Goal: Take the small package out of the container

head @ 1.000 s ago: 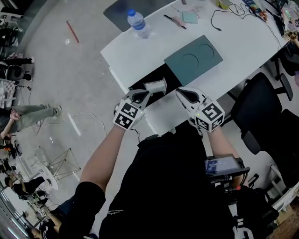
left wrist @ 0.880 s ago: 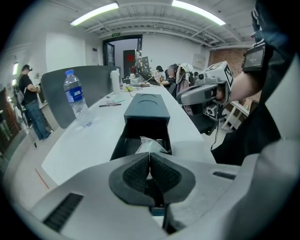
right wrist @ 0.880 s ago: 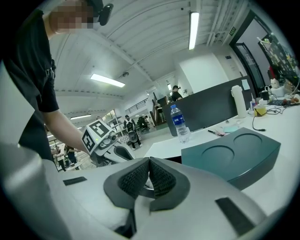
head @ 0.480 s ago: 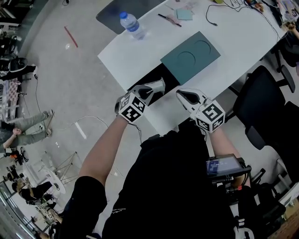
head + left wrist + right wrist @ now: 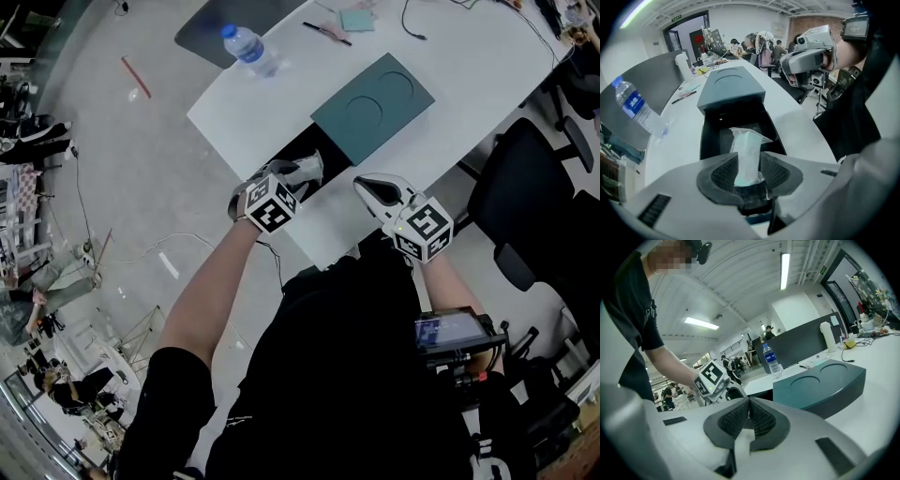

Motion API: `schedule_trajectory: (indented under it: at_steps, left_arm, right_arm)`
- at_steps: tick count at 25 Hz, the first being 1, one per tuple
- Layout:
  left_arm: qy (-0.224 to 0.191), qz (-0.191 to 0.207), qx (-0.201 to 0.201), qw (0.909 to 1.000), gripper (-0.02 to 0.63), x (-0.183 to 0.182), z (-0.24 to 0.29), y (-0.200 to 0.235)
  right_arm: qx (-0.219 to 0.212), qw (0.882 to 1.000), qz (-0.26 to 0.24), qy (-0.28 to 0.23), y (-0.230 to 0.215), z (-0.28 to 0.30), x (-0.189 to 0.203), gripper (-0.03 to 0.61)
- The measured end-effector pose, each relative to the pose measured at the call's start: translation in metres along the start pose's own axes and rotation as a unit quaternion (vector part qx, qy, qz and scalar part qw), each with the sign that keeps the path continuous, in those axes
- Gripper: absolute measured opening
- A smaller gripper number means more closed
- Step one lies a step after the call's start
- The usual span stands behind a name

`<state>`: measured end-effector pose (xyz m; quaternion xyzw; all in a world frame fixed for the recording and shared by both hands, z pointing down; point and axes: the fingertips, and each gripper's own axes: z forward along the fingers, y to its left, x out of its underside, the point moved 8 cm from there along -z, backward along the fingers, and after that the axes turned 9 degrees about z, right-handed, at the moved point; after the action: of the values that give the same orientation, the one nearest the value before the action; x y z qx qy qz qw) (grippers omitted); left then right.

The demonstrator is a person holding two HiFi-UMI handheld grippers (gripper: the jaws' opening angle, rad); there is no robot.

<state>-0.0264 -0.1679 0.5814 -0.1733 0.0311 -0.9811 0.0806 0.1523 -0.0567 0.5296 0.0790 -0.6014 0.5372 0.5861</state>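
Note:
The small package (image 5: 749, 157), a clear film pouch with pale green contents, stands upright between the pads of my left gripper (image 5: 749, 176). The jaws are opening and a gap shows between them. Behind it lies the black container (image 5: 710, 136), its teal lid (image 5: 731, 89) slid back. From the head view the package (image 5: 307, 170) is over the container's near end (image 5: 292, 150), at the tip of my left gripper (image 5: 291, 180). My right gripper (image 5: 367, 187) hovers over the white table beside the container, shut and empty, its pads meeting (image 5: 749, 416).
A water bottle (image 5: 245, 48) stands at the table's far left corner. Pens, a teal notepad (image 5: 356, 20) and cables lie at the back. The table's near edge (image 5: 309, 253) runs just under both grippers. A black office chair (image 5: 525, 197) is at the right.
The left gripper has shifted a little toward the container with the package at its tip, and its marker cube has turned. The right gripper has hardly moved.

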Motion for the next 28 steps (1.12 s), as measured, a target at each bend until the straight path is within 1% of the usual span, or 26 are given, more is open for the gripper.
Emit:
schedule_trajectory:
  at_steps: [5, 8, 14, 19, 24, 28]
  left_arm:
    - [0.007, 0.007, -0.012, 0.9999, 0.152, -0.009, 0.002, 0.006]
    - [0.017, 0.018, -0.015, 0.9996, 0.169, -0.014, 0.003, 0.008]
    - [0.044, 0.016, -0.003, 0.9989, 0.176, -0.015, 0.015, 0.013]
    - [0.047, 0.005, 0.002, 0.9989, 0.15, -0.017, 0.018, 0.014]
    - [0.047, -0.005, 0.001, 0.9989, 0.089, -0.019, 0.02, 0.011]
    - [0.047, -0.013, -0.012, 0.9987, 0.084, -0.021, 0.018, 0.006]
  right_arm:
    - [0.0, 1.0, 0.008, -0.001, -0.007, -0.004, 0.001, 0.026]
    - [-0.001, 1.0, 0.011, -0.001, -0.01, -0.005, 0.001, 0.026]
    - [-0.011, 1.0, 0.016, 0.005, -0.019, -0.002, -0.003, 0.026]
    - [-0.02, 1.0, 0.018, 0.011, -0.022, -0.003, -0.002, 0.026]
    - [-0.032, 0.999, 0.019, 0.02, -0.029, -0.002, -0.004, 0.026]
    - [-0.045, 0.998, 0.015, 0.029, -0.032, -0.002, -0.007, 0.026]
